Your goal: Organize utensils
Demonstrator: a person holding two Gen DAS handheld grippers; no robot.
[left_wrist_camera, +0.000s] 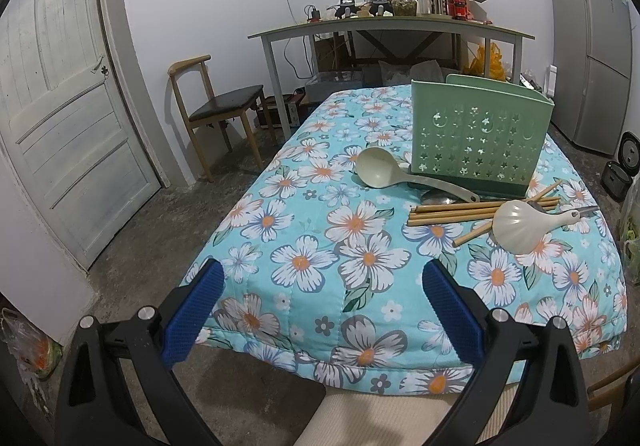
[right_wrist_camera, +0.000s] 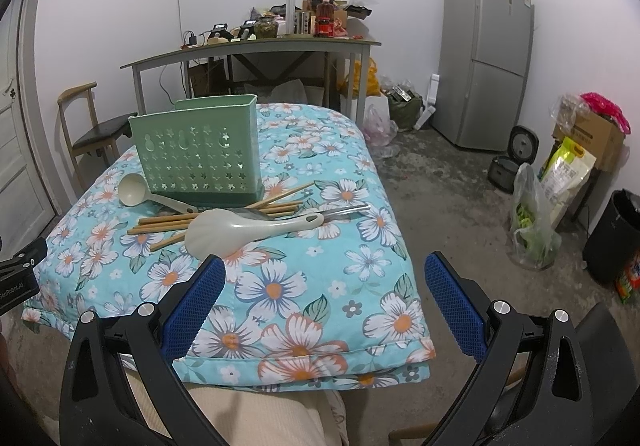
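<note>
A green perforated utensil holder [left_wrist_camera: 478, 136] [right_wrist_camera: 200, 152] stands upright on the floral cloth [left_wrist_camera: 320, 246] [right_wrist_camera: 304, 286]. In front of it lie a pale ladle [left_wrist_camera: 378, 168] [right_wrist_camera: 134, 190], a pale rice paddle [left_wrist_camera: 520, 226] [right_wrist_camera: 224, 230], several wooden chopsticks [left_wrist_camera: 460, 212] [right_wrist_camera: 168, 224] and metal utensils [right_wrist_camera: 340, 212]. My left gripper [left_wrist_camera: 323, 274] is open and empty over the near edge of the cloth. My right gripper [right_wrist_camera: 325, 266] is open and empty, its left finger [right_wrist_camera: 200, 294] just short of the paddle's bowl.
A wooden chair [left_wrist_camera: 216, 106] stands left of the table, a door [left_wrist_camera: 60, 106] beyond it. A cluttered desk [left_wrist_camera: 392, 26] sits behind. A fridge [right_wrist_camera: 484, 54], bags [right_wrist_camera: 532, 218], a box and a black bin [right_wrist_camera: 616, 234] line the right side.
</note>
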